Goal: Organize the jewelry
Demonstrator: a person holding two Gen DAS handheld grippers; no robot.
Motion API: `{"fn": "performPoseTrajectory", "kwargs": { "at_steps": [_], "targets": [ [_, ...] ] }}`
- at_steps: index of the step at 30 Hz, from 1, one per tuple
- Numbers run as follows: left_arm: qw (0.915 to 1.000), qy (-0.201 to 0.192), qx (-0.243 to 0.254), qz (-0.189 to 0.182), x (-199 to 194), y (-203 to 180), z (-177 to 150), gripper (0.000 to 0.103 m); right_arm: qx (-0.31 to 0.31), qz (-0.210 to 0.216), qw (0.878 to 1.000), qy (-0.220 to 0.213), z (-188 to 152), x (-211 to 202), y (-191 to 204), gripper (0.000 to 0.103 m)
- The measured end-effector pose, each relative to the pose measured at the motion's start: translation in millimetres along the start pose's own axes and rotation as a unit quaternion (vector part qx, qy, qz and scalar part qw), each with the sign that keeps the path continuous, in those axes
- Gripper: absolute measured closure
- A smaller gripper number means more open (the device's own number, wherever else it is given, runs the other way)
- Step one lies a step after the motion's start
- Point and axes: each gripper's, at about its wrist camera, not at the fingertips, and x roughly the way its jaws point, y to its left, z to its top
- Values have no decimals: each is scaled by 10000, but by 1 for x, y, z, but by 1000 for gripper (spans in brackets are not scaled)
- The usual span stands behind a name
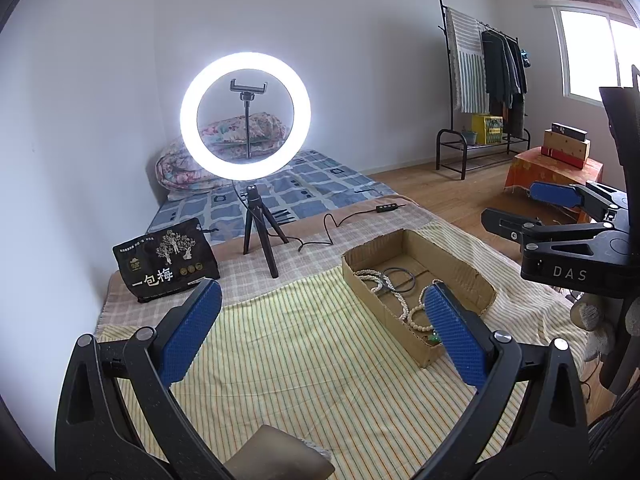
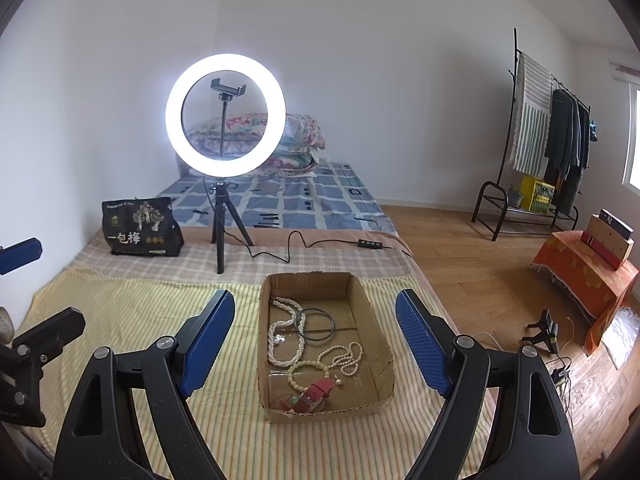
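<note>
An open cardboard box (image 2: 376,320) lies on the striped yellow cloth (image 2: 140,320). Inside it are a long pearl necklace (image 2: 280,332), a black bangle (image 2: 314,322), a cream bead bracelet (image 2: 308,372), a smaller pearl strand (image 2: 346,356) and a red watch strap (image 2: 318,390). My right gripper (image 2: 318,342) hovers in front of the box, open and empty. My left gripper (image 1: 324,332) is open and empty over the cloth, left of the box (image 1: 416,272). The left wrist view shows the right gripper (image 1: 516,204) at the right edge; the right wrist view shows the left gripper (image 2: 28,292) at the left edge.
A lit ring light on a tripod (image 2: 224,116) stands behind the box, its cable and controller (image 2: 370,243) trailing right. A black snack bag (image 2: 140,228) sits back left. Wooden floor, a clothes rack (image 2: 540,148) and an orange-draped stand (image 2: 588,276) lie to the right.
</note>
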Motion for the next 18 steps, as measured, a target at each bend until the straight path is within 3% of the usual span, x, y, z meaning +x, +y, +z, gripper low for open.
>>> {"fn": "performPoseTrajectory", "kwargs": {
  "at_steps": [18],
  "targets": [
    [9999,86,-1,-73,1,3,5,0,-40,-8,10000,22,-4,1,-2,20]
  ]
}}
